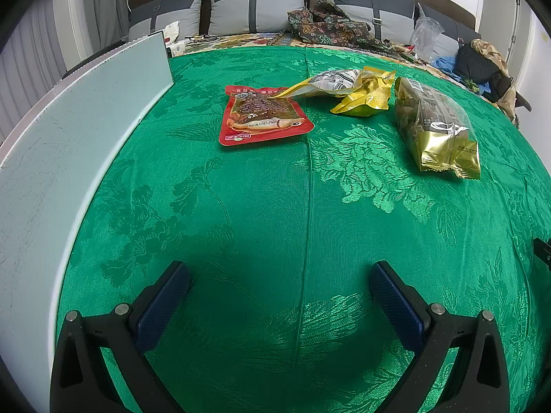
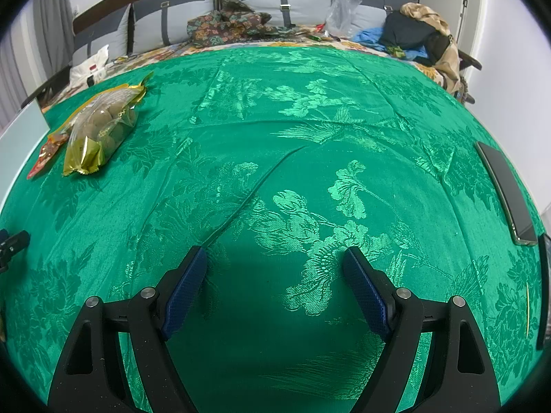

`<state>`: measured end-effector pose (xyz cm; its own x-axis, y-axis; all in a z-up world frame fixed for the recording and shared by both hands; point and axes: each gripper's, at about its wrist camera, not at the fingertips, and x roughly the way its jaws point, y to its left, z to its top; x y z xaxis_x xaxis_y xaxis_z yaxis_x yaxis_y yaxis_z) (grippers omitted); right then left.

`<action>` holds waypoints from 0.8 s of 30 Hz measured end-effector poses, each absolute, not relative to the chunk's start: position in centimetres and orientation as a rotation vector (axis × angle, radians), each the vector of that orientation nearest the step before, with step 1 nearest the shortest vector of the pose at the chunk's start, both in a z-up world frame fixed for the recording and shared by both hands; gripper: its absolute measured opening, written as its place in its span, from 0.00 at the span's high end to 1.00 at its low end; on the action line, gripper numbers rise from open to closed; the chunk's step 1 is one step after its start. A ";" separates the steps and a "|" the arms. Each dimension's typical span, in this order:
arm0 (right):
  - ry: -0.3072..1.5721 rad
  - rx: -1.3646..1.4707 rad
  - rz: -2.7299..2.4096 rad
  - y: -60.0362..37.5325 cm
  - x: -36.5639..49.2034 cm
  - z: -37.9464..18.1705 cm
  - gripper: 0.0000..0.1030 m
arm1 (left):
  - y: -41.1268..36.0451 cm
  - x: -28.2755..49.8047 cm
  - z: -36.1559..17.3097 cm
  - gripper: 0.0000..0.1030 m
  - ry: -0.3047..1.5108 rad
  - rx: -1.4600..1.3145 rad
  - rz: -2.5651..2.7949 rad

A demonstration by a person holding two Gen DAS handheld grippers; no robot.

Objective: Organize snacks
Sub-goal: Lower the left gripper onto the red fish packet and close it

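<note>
Hovering low over the green floral-damask cloth (image 1: 275, 206) of the table, the left hand-held gripper (image 1: 279, 277) has its blue-padded jaws spread wide with only cloth between them. The right hand-held gripper (image 2: 275, 261) is just as wide apart and also holds nothing.

Farther out in the left wrist view, three snack packs lie flat near the far middle of the table. The gold-ended clear plastic bag of round brownish snacks (image 1: 435, 120) is nearest, on the right; its long axis runs toward and away from the camera, with the crimped gold end facing the camera. A printed date runs along that end, too small to read surely.

The flat red foil pouch with a fish picture (image 1: 263, 115) lies to the left of it, well apart, its long side also running away from the camera. Its print is upside down from here; a date stamp shows, but the brand lettering cannot be made out.

Behind and between them sits the crumpled yellow bag with a black-and-white printed panel (image 1: 347, 91), its corner touching the red pouch's far edge.

A pale blue-white board (image 1: 86, 130) stands along the table's left edge. In the right wrist view a dark phone (image 2: 506, 189) lies at the right edge.
</note>
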<state>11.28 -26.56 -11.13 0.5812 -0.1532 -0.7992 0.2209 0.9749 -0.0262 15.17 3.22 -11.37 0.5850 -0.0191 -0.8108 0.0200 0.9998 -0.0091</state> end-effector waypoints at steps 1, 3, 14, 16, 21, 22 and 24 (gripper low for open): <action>0.925 0.079 -0.219 -26.6 11.3 -11.1 0.18 | 3.2 15.2 -11.4 0.00 0.946 0.001 -0.023; 0.925 0.079 -0.219 -26.6 11.3 -11.1 0.18 | 3.2 15.2 -11.4 0.00 0.946 0.001 -0.023; 0.925 0.080 -0.218 -26.6 11.3 -11.1 0.18 | 3.9 17.0 -10.8 0.00 1.023 -0.021 -0.115; 0.925 0.080 -0.218 -26.6 11.2 -11.1 0.18 | 5.3 18.9 -9.6 0.00 1.034 -0.126 -0.152; 0.925 0.081 -0.217 -26.5 11.1 -11.1 0.17 | 6.4 26.3 -7.9 0.01 1.075 -0.161 -0.137; 0.925 0.081 -0.217 -26.5 11.1 -11.1 0.17 | 6.3 27.6 -8.1 0.01 1.090 -0.147 -0.131; 0.925 0.081 -0.217 -26.5 11.1 -11.1 0.17 | 5.9 29.8 -8.7 0.01 1.117 -0.123 -0.117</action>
